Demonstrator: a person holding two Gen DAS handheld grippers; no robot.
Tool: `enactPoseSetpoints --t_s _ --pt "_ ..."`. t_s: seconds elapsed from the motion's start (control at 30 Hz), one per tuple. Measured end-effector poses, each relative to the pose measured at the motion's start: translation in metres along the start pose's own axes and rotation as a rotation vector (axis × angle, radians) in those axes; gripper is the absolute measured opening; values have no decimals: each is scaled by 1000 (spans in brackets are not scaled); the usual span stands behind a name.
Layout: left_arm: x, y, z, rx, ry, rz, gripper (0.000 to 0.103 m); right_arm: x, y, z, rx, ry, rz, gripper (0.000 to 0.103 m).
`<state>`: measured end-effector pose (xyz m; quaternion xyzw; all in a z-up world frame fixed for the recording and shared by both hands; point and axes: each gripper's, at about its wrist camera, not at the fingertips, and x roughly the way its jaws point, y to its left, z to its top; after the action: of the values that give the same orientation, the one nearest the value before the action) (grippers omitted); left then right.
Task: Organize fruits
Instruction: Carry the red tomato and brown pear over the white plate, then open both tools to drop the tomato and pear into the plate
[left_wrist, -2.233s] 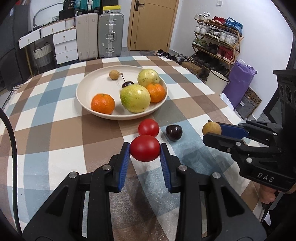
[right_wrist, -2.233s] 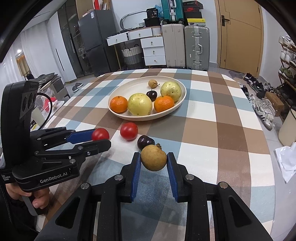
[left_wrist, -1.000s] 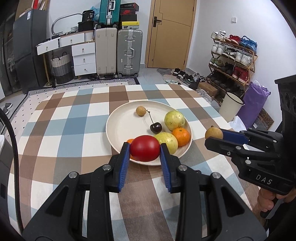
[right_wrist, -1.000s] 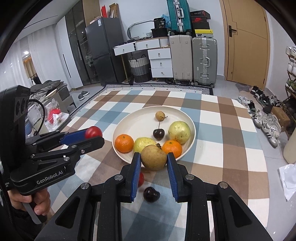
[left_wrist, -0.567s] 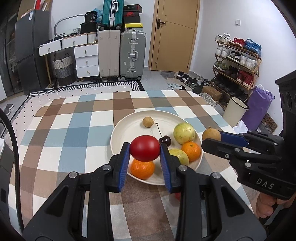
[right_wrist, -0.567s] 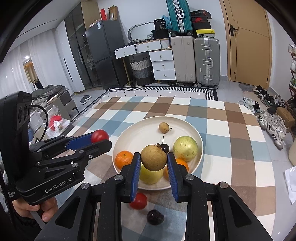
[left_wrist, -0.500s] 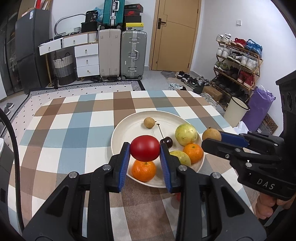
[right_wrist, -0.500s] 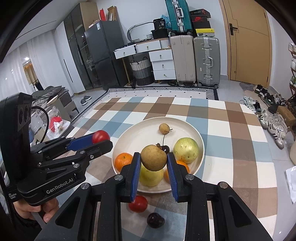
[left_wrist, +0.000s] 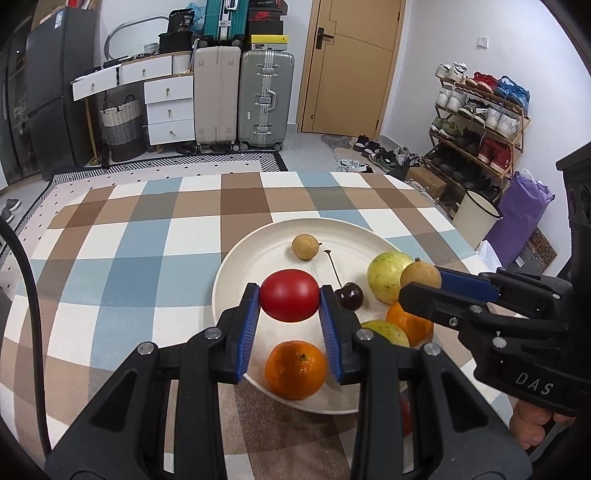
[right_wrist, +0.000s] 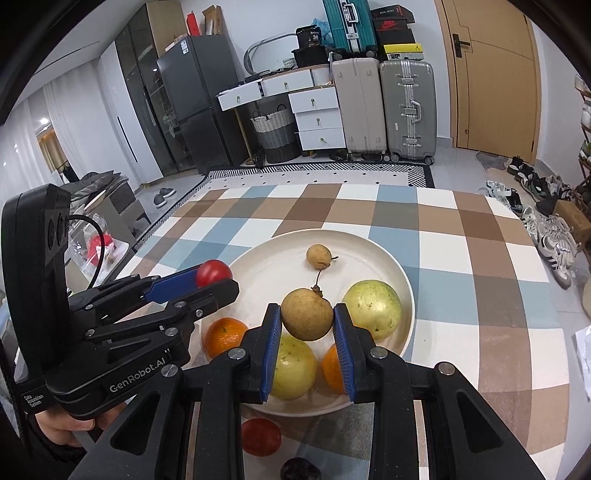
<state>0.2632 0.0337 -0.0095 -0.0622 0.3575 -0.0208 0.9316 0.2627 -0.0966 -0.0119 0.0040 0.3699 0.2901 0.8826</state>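
Both claws are clamped on fruit: the left claw (left_wrist: 290, 297) grips a red tomato (left_wrist: 289, 294) between its blue pads, and the right claw (right_wrist: 307, 325) grips a brown longan (right_wrist: 306, 314) the same way. What has changed over the last 2 seconds is where that fruit hangs. Earlier each piece was held low over the checked surface (left_wrist: 122, 243), on the near side of the cream plate (left_wrist: 236, 258), beside the loose fruit there. Now both pieces have been carried forward and sit above the plate itself, the tomato over its left half and the longan over its middle, neither touching it.

On the plate lie 2 oranges, the nearer one (left_wrist: 295, 369) under the left claw, 2 yellow-green guavas, the far one (right_wrist: 371, 314) just right of the longan, a dark cherry (left_wrist: 349, 295) with its stem, and a second small longan (right_wrist: 318, 256) toward the far rim. Off the plate, on the near surface, a second tomato (right_wrist: 260, 435) and a dark fruit (right_wrist: 299, 472) wait.

By my judgement the carry is nearly done and the next step is lowering and releasing into the bare patches of plate. After that, 2 pieces remain to be fetched.
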Motion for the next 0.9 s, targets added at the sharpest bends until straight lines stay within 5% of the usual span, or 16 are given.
enactPoseSetpoints --t_s 0.9 --pt "20 -5 -10 43 3 -31 29 20 -9 -3 10 32 -8 29"
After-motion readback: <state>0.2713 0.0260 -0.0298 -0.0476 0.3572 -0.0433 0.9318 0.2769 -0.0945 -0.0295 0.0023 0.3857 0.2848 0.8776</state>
